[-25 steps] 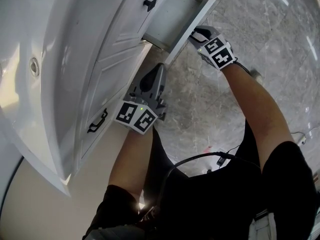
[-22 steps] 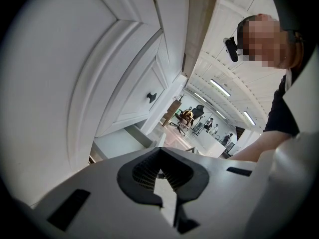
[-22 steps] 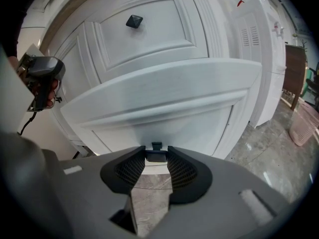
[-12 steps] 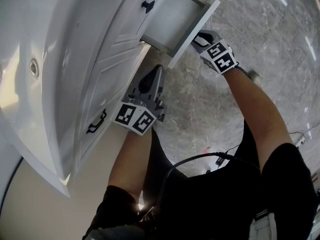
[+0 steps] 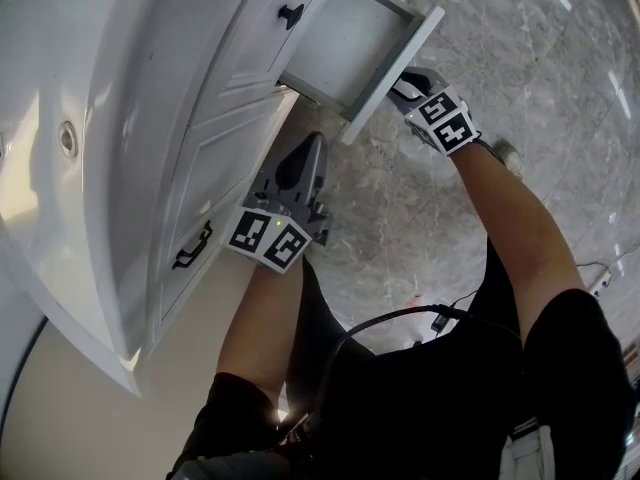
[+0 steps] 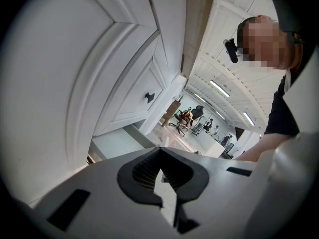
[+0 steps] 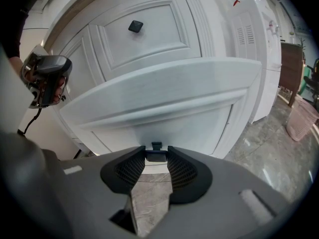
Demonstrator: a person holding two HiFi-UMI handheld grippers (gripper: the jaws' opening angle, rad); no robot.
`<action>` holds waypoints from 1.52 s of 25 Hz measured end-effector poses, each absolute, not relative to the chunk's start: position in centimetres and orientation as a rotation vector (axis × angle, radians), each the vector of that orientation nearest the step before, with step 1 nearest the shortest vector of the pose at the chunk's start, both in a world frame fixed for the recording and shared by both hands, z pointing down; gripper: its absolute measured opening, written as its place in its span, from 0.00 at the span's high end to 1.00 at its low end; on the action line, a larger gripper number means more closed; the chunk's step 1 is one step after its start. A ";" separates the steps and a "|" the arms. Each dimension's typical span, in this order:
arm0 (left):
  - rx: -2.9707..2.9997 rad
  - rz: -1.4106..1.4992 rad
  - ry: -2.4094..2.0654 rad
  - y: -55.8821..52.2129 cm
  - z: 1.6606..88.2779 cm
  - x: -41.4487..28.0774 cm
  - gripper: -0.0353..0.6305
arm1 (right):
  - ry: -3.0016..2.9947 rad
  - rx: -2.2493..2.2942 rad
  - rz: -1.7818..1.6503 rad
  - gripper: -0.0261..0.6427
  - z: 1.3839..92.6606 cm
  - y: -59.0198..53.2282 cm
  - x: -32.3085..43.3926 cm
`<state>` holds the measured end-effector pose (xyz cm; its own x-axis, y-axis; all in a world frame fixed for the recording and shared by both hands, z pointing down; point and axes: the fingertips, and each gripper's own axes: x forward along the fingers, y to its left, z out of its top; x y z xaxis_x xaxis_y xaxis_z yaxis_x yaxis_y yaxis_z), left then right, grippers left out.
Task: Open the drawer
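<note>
The drawer (image 5: 350,43) is found part-way out of the cabinet (image 5: 150,118), its dark handle (image 7: 156,153) clamped between the fingers of the right gripper (image 5: 403,85); the pull is best made straight out from the cabinet face, level and steady, so the handle is not twisted loose. The left gripper (image 5: 308,153) is held idle beside the cabinet front, fingers together on nothing. In the head view the handle is hidden behind the drawer front, and the travel left cannot be judged.

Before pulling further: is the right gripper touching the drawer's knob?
Touching. In the right gripper view, the right gripper has a pad pressed against each end of the drawer's dark knob.
</note>
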<state>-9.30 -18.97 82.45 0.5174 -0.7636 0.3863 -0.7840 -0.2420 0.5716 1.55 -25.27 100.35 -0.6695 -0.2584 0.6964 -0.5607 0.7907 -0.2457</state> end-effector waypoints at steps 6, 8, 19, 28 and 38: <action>2.020 0.035 -1.265 -18.9 82.4 -9.4 0.95 | -2.305 0.603 0.590 0.76 100.4 -24.9 2.3; 2.017 0.035 -1.266 -18.8 82.3 -9.5 0.95 | -2.301 0.602 0.591 0.76 100.4 -24.7 2.5; 2.026 0.043 -1.259 -18.6 81.9 -9.7 0.95 | -2.280 0.597 0.604 0.76 100.5 -23.5 4.2; 2.030 0.044 -1.263 -18.5 81.6 -9.6 0.95 | -2.270 0.598 0.608 0.76 100.5 -22.5 5.4; 2.036 0.051 -1.245 -18.1 81.8 -8.8 0.95 | -2.270 0.635 0.621 0.76 100.4 -22.2 6.0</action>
